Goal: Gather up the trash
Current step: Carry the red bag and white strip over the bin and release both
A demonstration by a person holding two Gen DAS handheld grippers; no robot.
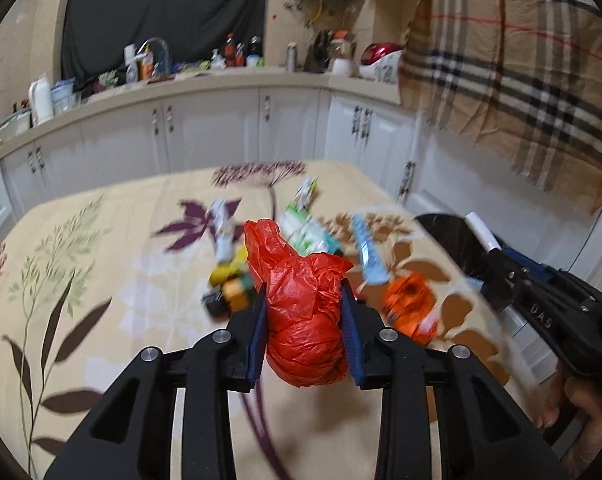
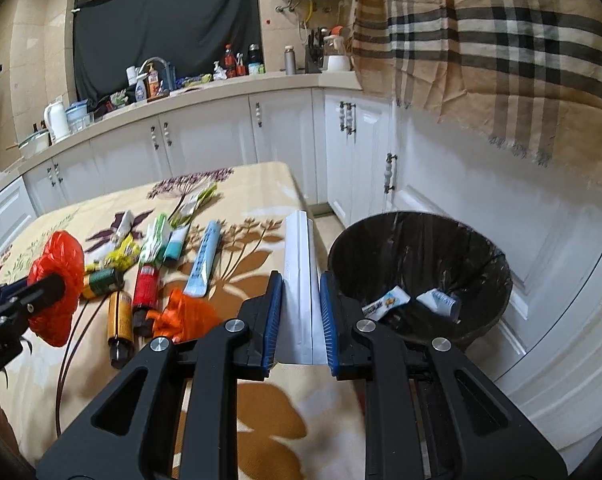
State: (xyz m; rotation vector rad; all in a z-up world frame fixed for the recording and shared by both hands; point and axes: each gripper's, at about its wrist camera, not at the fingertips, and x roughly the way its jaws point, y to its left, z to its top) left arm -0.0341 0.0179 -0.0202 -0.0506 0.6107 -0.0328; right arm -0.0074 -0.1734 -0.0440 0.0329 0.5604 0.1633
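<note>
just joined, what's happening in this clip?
A person is clearing trash from a floral-cloth table with two handheld tongs. The left tongs grip a crumpled red plastic bag; the right tongs grip a white carton beside the black bin. Tubes and bottles remain on the table.
</note>
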